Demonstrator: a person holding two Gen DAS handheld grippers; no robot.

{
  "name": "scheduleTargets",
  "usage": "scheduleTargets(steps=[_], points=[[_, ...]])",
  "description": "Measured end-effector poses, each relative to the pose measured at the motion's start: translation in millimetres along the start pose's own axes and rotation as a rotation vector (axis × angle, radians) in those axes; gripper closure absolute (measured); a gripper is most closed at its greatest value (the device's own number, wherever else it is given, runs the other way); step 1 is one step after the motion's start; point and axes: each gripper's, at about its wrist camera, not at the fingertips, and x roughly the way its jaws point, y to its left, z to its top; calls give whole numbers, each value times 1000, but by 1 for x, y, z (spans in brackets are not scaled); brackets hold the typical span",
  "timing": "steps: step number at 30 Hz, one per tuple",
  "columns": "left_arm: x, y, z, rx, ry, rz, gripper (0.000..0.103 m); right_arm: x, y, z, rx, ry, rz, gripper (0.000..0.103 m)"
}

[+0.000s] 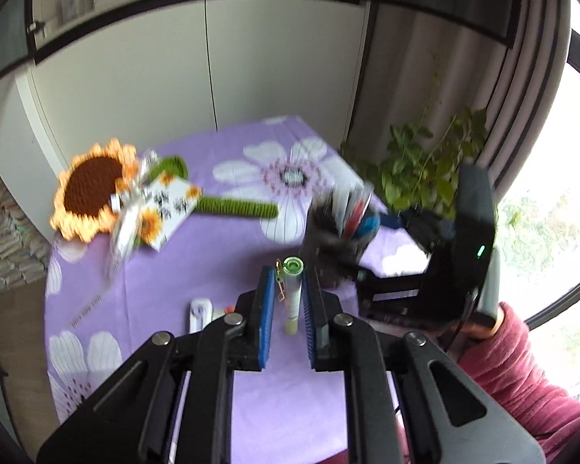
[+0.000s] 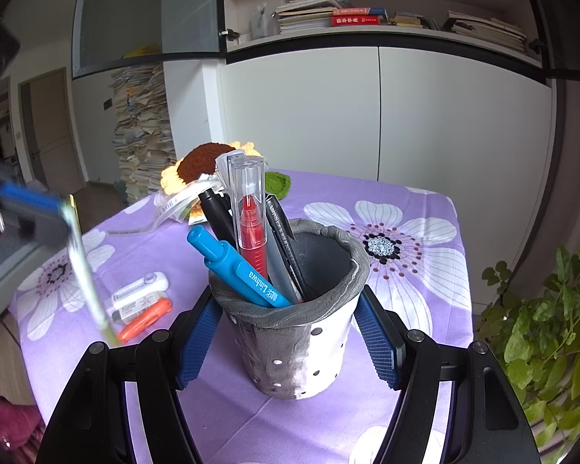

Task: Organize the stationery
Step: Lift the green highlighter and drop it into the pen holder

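My left gripper (image 1: 289, 276) is shut on a pale green pen (image 1: 292, 301) with a green cap, held lengthwise between the blue pads above the table. From the right wrist view the left gripper (image 2: 56, 212) sits high at the left, and the pen (image 2: 85, 270) hangs down from it, blurred. My right gripper (image 2: 286, 342) is shut on a grey and white pen holder (image 2: 297, 352), its pads pressed on both sides. The holder stands upright with a blue pen (image 2: 243, 270), a red pen (image 2: 251, 228) in a clear cap and black pens (image 2: 216, 212) inside.
A white correction tape (image 2: 141, 290) and an orange highlighter (image 2: 145, 319) lie on the purple flowered tablecloth (image 2: 406, 309) left of the holder. A crochet sunflower (image 1: 92, 189) lies at the far left. A leafy plant (image 2: 541, 328) stands off the right edge. A person's red sleeve (image 1: 522, 359) shows at the right.
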Motion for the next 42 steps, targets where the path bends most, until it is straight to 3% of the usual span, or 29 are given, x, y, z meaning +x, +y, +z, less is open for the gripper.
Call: scheduleTargets(steps=[8, 11, 16, 24, 32, 37, 42], points=[[-50, -17, 56, 3, -247, 17, 91, 0, 0, 0, 1, 0, 1, 32], [-50, -22, 76, 0, -292, -12, 90, 0, 0, 0, 1, 0, 1, 32], [-16, -31, 92, 8, -223, -39, 90, 0, 0, 0, 2, -1, 1, 32], [41, -34, 82, 28, -87, -44, 90, -1, 2, 0, 4, -1, 5, 32], [65, -35, 60, 52, 2, -32, 90, 0, 3, 0, 5, -1, 6, 32], [70, -26, 51, 30, 15, -30, 90, 0, 4, 0, 0, 1, 4, 32], [69, -19, 49, 12, 29, -52, 82, 1, 3, 0, -3, 3, 5, 32]])
